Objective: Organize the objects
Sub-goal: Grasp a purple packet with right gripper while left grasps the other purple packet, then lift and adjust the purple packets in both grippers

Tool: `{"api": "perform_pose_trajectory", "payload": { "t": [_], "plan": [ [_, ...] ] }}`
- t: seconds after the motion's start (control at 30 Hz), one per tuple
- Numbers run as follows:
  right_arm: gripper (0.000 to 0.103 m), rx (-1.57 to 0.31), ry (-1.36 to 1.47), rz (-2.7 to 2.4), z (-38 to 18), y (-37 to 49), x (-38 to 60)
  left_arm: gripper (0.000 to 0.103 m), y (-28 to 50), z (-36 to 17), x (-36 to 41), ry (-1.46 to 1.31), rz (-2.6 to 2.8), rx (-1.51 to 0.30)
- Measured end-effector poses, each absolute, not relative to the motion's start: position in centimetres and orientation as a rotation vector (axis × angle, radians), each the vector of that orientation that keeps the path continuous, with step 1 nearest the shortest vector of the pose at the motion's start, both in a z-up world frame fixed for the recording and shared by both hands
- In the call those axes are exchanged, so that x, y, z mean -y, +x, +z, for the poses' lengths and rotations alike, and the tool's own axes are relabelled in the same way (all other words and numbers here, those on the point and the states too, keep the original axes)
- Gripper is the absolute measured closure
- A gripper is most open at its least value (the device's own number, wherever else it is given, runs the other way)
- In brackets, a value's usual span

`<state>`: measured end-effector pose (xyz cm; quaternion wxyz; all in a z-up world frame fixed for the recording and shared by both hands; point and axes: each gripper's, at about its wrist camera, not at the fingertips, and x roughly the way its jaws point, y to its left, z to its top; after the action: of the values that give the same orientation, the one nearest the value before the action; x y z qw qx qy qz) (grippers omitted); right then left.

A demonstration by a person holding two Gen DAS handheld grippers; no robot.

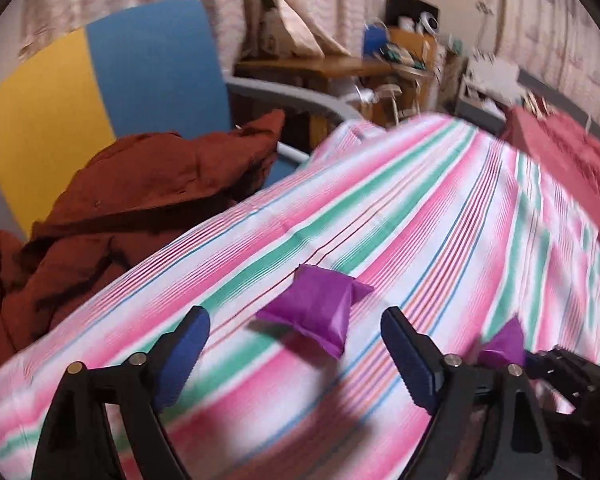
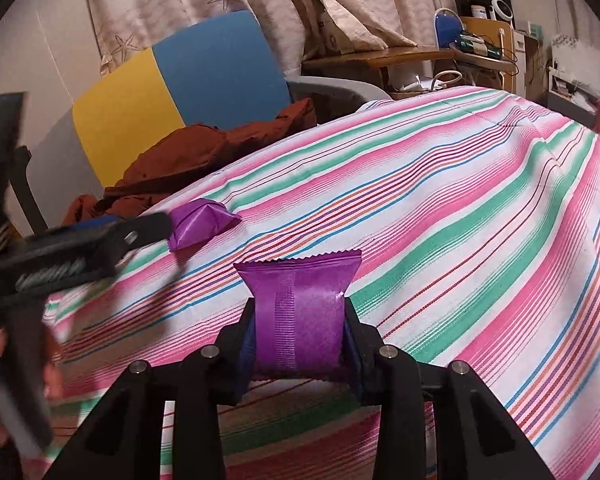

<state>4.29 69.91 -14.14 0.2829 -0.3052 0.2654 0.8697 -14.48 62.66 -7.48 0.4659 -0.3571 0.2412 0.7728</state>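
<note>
A purple snack packet (image 1: pixel 316 308) lies on the pink, green and white striped cloth (image 1: pixel 440 208), just beyond and between the blue-padded fingertips of my left gripper (image 1: pixel 298 346), which stands wide open and touches nothing. In the right wrist view my right gripper (image 2: pixel 300 332) is shut on a second purple packet (image 2: pixel 300 308), held upright by its sides above the cloth (image 2: pixel 460 208). The loose packet (image 2: pixel 200 226) lies further left there, with a blurred finger (image 2: pixel 136 232) of the left gripper beside it. The held packet (image 1: pixel 504 346) also shows at the lower right of the left wrist view.
A rust-brown garment (image 1: pixel 132 200) is heaped on a yellow and blue chair (image 1: pixel 148 72) at the cloth's left edge. A red fabric item (image 1: pixel 568 156) sits at the far right. A cluttered wooden desk (image 2: pixel 400 56) and curtains stand behind.
</note>
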Motion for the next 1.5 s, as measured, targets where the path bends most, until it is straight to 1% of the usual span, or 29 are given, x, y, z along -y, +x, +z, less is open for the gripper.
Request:
{"api": "perform_pose_trajectory", "payload": {
  "t": [0.13,0.23,0.27,0.3,0.33,0.37,0.4,0.43,0.77,1.03,1.13,1.3,1.5],
  "plan": [
    [0.065,-0.726,-0.803,2.332,-14.2,4.4,-70.0,0.013,-15.0,-8.8,-64.6,-0.867,1.879,-0.666],
    [0.065,-0.739,-0.795,2.335,-14.2,4.5,-70.1,0.014,-15.2,-9.7,-65.3,-0.894,1.857,-0.648],
    [0.065,-0.742,-0.793,2.336,-14.3,4.5,-70.1,0.016,-15.2,-10.0,-65.5,-0.906,1.850,-0.645],
    [0.065,-0.743,-0.792,2.336,-14.3,4.5,-70.1,0.026,-15.2,-10.4,-65.7,-0.917,1.839,-0.638],
    [0.065,-0.743,-0.791,2.337,-14.3,4.6,-70.1,0.031,-15.1,-10.7,-65.7,-0.926,1.827,-0.630],
    [0.065,-0.743,-0.790,2.337,-14.3,4.6,-70.1,0.033,-15.0,-10.7,-65.7,-0.903,1.839,-0.615],
    [0.065,-0.743,-0.790,2.337,-14.3,4.6,-70.1,0.043,-14.9,-10.7,-65.5,-0.896,1.846,-0.599],
    [0.065,-0.744,-0.790,2.337,-14.3,4.6,-70.1,0.046,-14.9,-10.6,-65.2,-0.894,1.855,-0.578],
    [0.065,-0.734,-0.792,2.335,-14.3,4.6,-70.0,0.046,-14.5,-10.2,-60.9,-0.908,1.981,-0.446],
    [0.065,-0.659,-0.821,2.316,-14.1,4.1,-69.3,0.046,-10.4,-8.7,-55.0,-0.802,2.101,-0.410],
    [0.065,-0.630,-0.829,2.311,-13.9,4.0,-69.1,0.046,-8.8,-8.0,-52.2,-0.768,2.148,-0.365],
    [0.065,-0.534,-0.824,2.301,-13.3,3.7,-68.0,0.046,-5.7,-7.1,-48.2,-0.708,2.182,-0.344],
    [0.065,-0.348,-0.808,2.348,-11.9,3.7,-64.7,0.046,-2.5,-6.5,-43.2,-0.666,2.205,-0.288]
  ]
}}
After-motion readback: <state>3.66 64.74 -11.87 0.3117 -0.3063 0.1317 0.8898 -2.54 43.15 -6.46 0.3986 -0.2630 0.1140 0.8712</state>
